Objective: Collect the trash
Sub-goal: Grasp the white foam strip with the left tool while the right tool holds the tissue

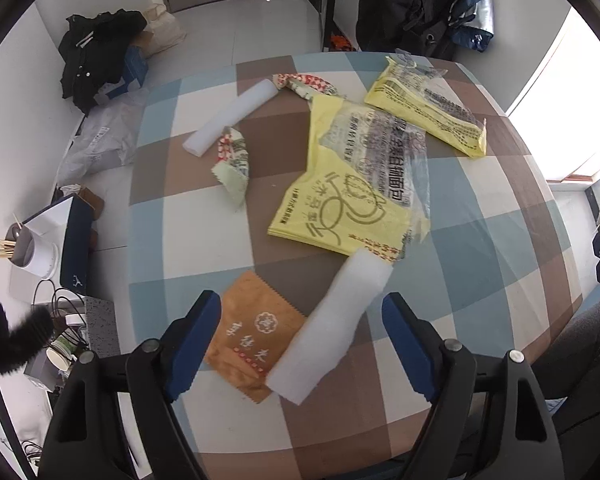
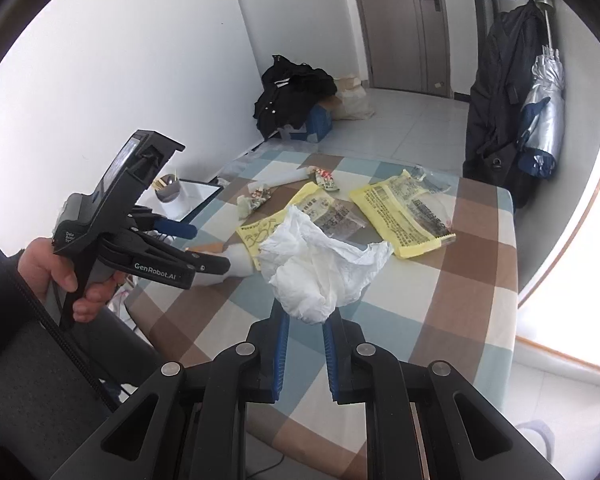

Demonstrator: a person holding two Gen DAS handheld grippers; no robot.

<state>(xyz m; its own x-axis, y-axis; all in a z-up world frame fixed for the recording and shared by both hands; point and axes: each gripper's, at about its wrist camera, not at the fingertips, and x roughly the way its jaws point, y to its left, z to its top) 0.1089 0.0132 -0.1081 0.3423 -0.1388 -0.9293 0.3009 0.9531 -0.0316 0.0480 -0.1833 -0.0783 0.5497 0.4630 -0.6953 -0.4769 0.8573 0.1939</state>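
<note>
My left gripper points down at the checked table, open, its blue pads on either side of a white foam strip and a brown packet, touching neither. In the right wrist view the left gripper hovers over the foam strip at the table's left edge. My right gripper is shut on a crumpled white tissue, held above the table. Further back lie two yellow bags, a white foam tube and two red-patterned wrappers.
Left of the table stand a cup of sticks and a dark-edged white board. Black clothes lie on the floor by the wall. Dark coats and a silver umbrella hang past the table's far right corner.
</note>
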